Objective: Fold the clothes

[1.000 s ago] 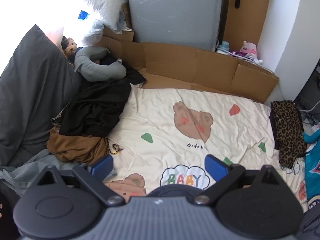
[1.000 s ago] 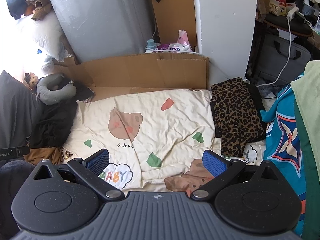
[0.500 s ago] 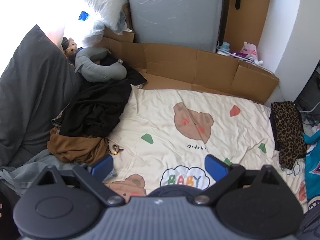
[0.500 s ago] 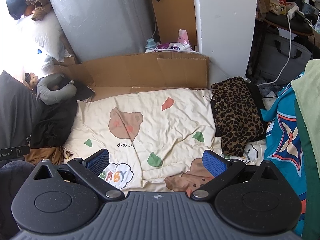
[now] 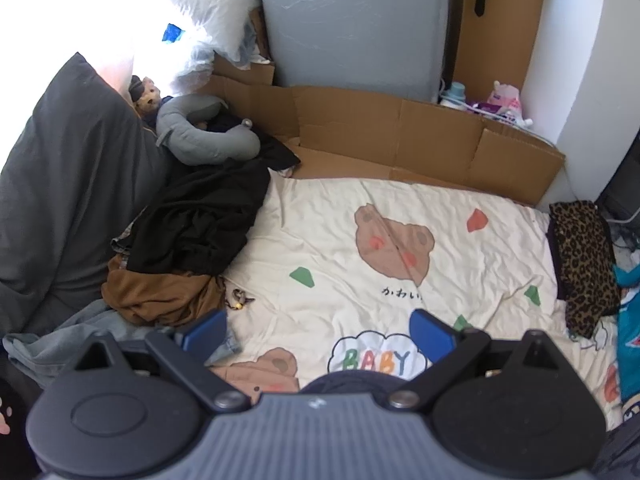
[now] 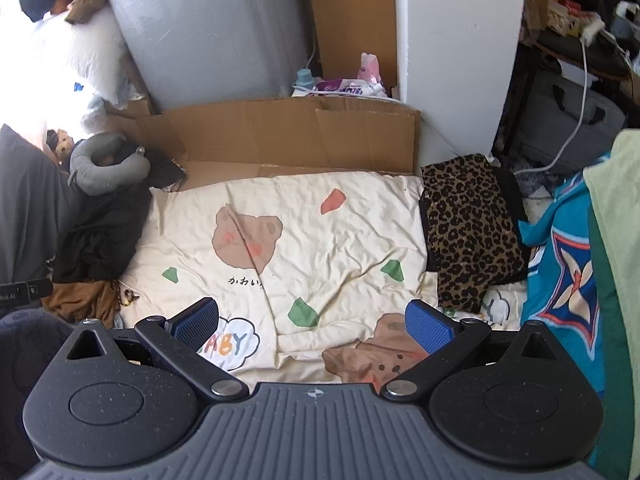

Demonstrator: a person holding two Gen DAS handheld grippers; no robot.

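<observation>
Clothes (image 5: 192,232) lie heaped at the frame's left edge while both the left claw (image 5: 320,334) and right claw (image 6: 314,320) hang released, empty, over the blanket (image 5: 400,240)

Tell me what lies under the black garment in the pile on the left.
A brown garment sticks out below the black garment. Whatever else lies beneath is covered.

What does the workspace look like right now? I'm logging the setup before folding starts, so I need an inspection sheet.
Surface: cream bear-print blanket, wrinkled, bare in the middle.
Job's things: black garment heaped on brown garment at left; leopard-print cloth at right.
Clutter: grey neck pillow, plush toy.
Grippers: left claw and right claw open, empty.
Cables: white cable at right.
Surroundings: cardboard, grey mattress.
</observation>
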